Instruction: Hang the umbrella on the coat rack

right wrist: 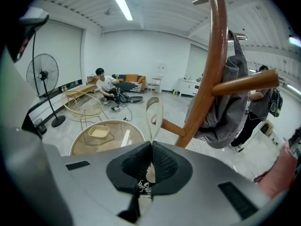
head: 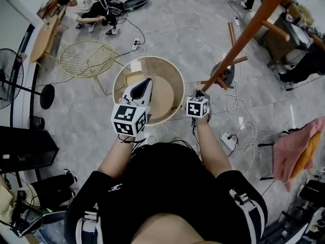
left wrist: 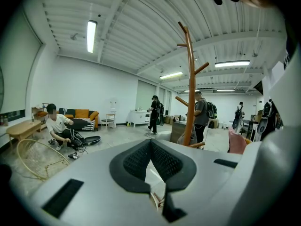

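Only its own view shows my right gripper (right wrist: pixel 151 146) clamped on a pale loop (right wrist: pixel 154 114) nr coat rack (right wrist: pixel 217 55); left gripper (left wrist: pixel 150 144) closed, empty. Loop's lower end hidden.

Looks like a big open studio or lab hall, definitely not somebody's home. There's a white ribbed metal ceiling (left wrist: pixel 136 18) with long fluorescent tube lights (left wrist: pixel 91 36), plain white walls and a shiny grey stone-look floor (head: pixel 167 29). Loose black and white cables (head: pixel 238 108) and a white power strip (head: pixel 228 141) sprawl on the floor off the right edge of the round wood-rimmed glass table (head: pixel 179 80). Odd bits of furniture stand around like props: a tall wooden coat rack (left wrist: pixel 190 79), a gold wire chair (head: pixel 86 60), a black pedestal fan (right wrist: pixel 42 76) and a dark sofa with orange cushions (left wrist: pixel 82 114) along the far wall. A few people with backpacks (left wrist: pixel 202 112) stand about, and one person crouches (left wrist: pixel 59 126) over gear on the floor.
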`<state>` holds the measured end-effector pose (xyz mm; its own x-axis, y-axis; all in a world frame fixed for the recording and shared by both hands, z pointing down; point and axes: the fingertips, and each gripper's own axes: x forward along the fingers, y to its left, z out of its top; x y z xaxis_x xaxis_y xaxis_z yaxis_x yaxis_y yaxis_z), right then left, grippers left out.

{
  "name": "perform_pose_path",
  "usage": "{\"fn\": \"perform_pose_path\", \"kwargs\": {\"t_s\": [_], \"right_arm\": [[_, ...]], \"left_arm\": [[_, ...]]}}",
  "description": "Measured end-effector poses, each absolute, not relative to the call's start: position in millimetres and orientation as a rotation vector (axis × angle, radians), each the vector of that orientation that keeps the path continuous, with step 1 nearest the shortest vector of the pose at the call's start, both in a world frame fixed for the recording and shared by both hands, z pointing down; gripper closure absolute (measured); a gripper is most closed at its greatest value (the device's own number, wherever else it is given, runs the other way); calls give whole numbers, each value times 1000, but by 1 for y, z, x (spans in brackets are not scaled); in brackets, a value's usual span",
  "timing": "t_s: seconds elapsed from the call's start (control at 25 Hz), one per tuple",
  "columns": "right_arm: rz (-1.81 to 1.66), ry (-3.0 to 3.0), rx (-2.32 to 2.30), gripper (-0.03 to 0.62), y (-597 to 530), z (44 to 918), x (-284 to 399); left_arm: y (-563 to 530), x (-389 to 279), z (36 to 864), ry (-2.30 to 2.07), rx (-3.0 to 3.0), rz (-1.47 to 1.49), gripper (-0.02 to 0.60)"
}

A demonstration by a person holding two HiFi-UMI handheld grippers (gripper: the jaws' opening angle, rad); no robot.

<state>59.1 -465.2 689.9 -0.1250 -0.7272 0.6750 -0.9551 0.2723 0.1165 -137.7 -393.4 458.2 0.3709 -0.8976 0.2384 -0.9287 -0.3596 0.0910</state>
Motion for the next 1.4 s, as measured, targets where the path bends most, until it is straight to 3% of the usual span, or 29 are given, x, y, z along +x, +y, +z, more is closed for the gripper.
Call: {"fn": "perform_pose_path", "kwargs": {"t_s": [0.96, 1.4], "right_arm": [[693, -1714, 1633, 576, -499, 761, 119], [580, -1810, 1741, 553, -487, 727, 120]], "left_arm": [[-387, -162, 454, -1681, 2391, 258, 565], [-385, -152, 450, -1649, 2442, 250, 565]]}}
